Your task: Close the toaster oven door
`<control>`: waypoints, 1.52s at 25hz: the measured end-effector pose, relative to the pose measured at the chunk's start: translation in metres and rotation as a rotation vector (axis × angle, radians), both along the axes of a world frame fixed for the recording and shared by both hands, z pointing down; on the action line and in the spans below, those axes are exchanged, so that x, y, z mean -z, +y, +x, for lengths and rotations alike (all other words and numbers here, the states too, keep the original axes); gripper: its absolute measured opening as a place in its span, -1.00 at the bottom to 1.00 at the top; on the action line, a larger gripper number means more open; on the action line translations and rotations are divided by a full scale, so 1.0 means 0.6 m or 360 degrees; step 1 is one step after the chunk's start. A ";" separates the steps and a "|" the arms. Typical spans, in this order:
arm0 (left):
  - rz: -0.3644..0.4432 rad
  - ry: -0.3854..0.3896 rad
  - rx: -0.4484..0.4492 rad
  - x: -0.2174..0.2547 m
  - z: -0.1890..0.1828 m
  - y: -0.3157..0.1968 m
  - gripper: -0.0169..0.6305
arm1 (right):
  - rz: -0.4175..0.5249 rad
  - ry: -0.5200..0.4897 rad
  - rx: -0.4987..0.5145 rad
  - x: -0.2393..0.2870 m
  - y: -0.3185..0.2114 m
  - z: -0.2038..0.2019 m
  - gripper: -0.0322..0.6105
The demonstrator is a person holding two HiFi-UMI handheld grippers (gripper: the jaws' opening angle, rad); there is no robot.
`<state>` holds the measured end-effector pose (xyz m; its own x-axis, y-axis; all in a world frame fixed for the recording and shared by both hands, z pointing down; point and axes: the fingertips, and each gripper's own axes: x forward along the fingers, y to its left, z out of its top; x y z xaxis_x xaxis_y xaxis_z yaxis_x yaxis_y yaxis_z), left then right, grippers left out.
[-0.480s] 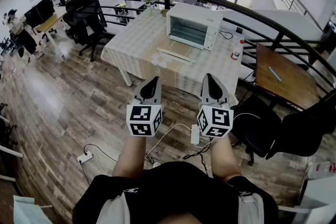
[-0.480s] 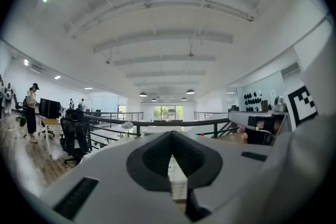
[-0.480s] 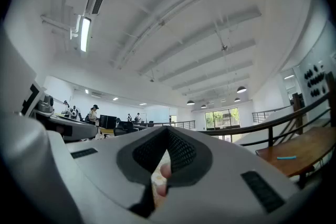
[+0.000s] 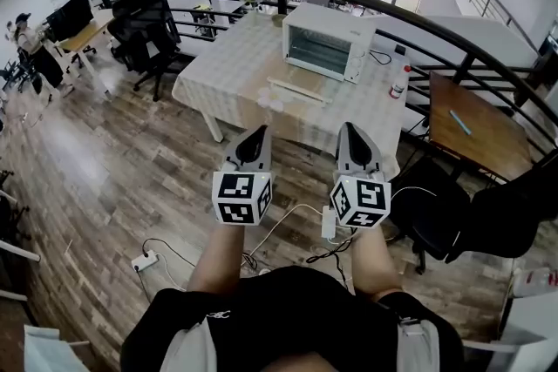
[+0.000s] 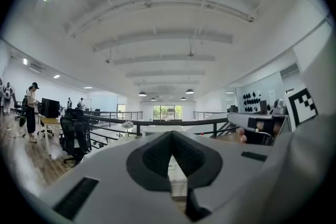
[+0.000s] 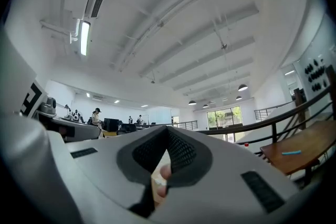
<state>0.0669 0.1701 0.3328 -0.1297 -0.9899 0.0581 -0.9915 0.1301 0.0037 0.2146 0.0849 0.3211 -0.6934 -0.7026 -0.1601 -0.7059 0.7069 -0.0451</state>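
A white toaster oven (image 4: 324,42) stands at the far side of a cloth-covered table (image 4: 218,74). Its glass door (image 4: 299,88) hangs down flat in front of it, open. Both grippers are held close to the person's body, over the wooden floor and well short of the table. My left gripper (image 4: 258,132) (image 5: 171,134) points at the table with its jaws shut and nothing between them. My right gripper (image 4: 349,128) (image 6: 167,131) sits beside it, also shut and empty. Each carries its marker cube toward the person.
A red-capped bottle (image 4: 398,81) stands at the table's right end and a small pink item (image 4: 268,98) near the front edge. A curved black railing (image 4: 453,43) runs behind. A wooden desk (image 4: 475,131) and black chair (image 4: 436,222) are to the right; cables and a power strip (image 4: 142,260) lie on the floor.
The table and oven sit slightly further right in the head view. Both grippers stay shut and have barely moved.
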 end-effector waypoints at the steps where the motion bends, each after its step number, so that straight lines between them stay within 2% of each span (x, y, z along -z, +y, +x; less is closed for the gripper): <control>1: -0.0004 -0.0001 -0.0002 -0.002 -0.005 0.002 -0.92 | 0.0005 -0.0002 0.0001 0.000 0.004 -0.006 -0.93; 15: -0.0027 -0.0015 -0.0067 -0.036 -0.088 0.052 -0.92 | -0.0044 -0.0017 -0.0085 -0.029 0.053 -0.080 -0.93; 21: -0.0019 -0.0020 -0.0077 -0.034 -0.110 0.042 -0.92 | -0.0076 -0.0030 -0.0103 -0.034 0.039 -0.098 -0.93; 30: -0.0055 -0.0032 -0.0075 -0.061 -0.163 -0.067 -0.92 | -0.0088 -0.0025 -0.0101 -0.058 -0.072 -0.155 -0.93; 38: -0.0041 -0.0050 -0.0024 -0.050 -0.229 -0.257 -0.92 | -0.0070 -0.0016 -0.0069 -0.050 -0.266 -0.221 -0.93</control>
<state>-0.0705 0.0160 0.3625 -0.1169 -0.9899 0.0796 -0.9929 0.1148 -0.0309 0.0820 -0.0750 0.3510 -0.6608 -0.7383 -0.1350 -0.7350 0.6730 -0.0826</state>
